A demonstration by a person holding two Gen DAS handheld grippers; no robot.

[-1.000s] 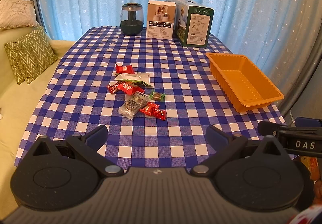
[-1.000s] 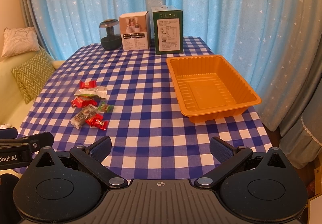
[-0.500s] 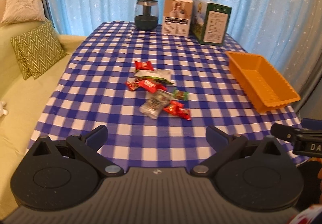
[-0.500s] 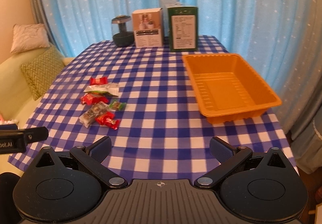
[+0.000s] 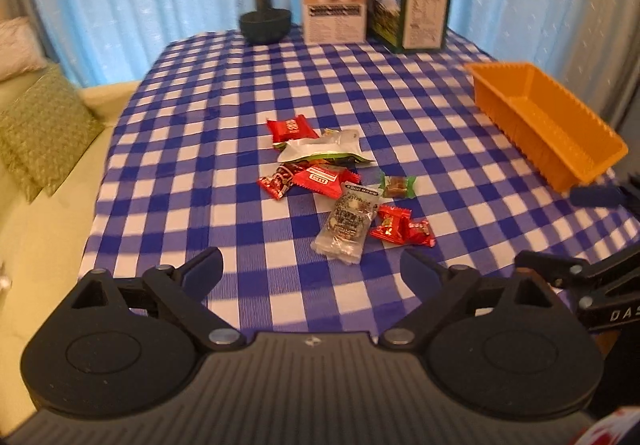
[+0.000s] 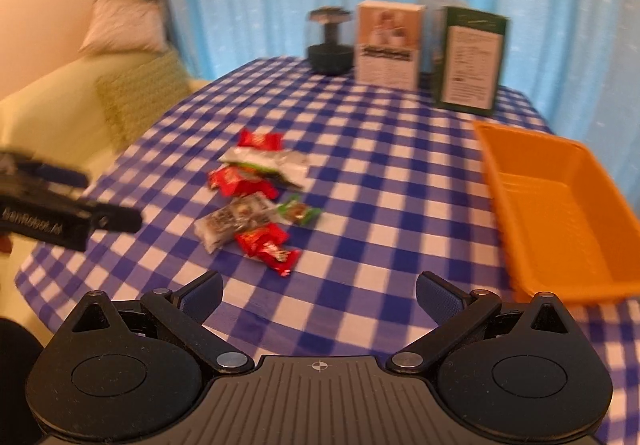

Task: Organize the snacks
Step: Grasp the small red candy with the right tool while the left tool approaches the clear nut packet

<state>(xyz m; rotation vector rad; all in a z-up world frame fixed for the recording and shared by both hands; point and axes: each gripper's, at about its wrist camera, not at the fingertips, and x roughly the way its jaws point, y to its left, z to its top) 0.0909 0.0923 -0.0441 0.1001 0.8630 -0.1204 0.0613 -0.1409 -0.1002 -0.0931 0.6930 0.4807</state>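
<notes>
A pile of snacks lies mid-table on the blue checked cloth (image 5: 224, 93). It holds a red wrapper (image 5: 290, 128), a white-green pouch (image 5: 324, 149), red bars (image 5: 316, 178), a clear packet (image 5: 348, 223), a green candy (image 5: 397, 186) and red candies (image 5: 402, 231). My left gripper (image 5: 312, 271) hovers just short of the clear packet. Its jaws are closing, still wide, with nothing between them. An empty orange tray (image 5: 560, 133) stands to the right. My right gripper (image 6: 320, 291) is open above the cloth, between the pile (image 6: 256, 201) and the tray (image 6: 560, 205).
At the table's far edge stand a dark jar (image 5: 264, 11), a white box (image 5: 334, 1) and a green box (image 5: 416, 5), with blue curtains behind. A yellow-green sofa with cushions (image 5: 36, 133) runs along the left. The right tool's black linkage (image 5: 580, 285) shows low right in the left wrist view.
Both grippers have moved forward and down toward the snack pile, which looks larger and closer. The right wrist view has swung left toward the pile. The left fingers stand slightly closer together.
</notes>
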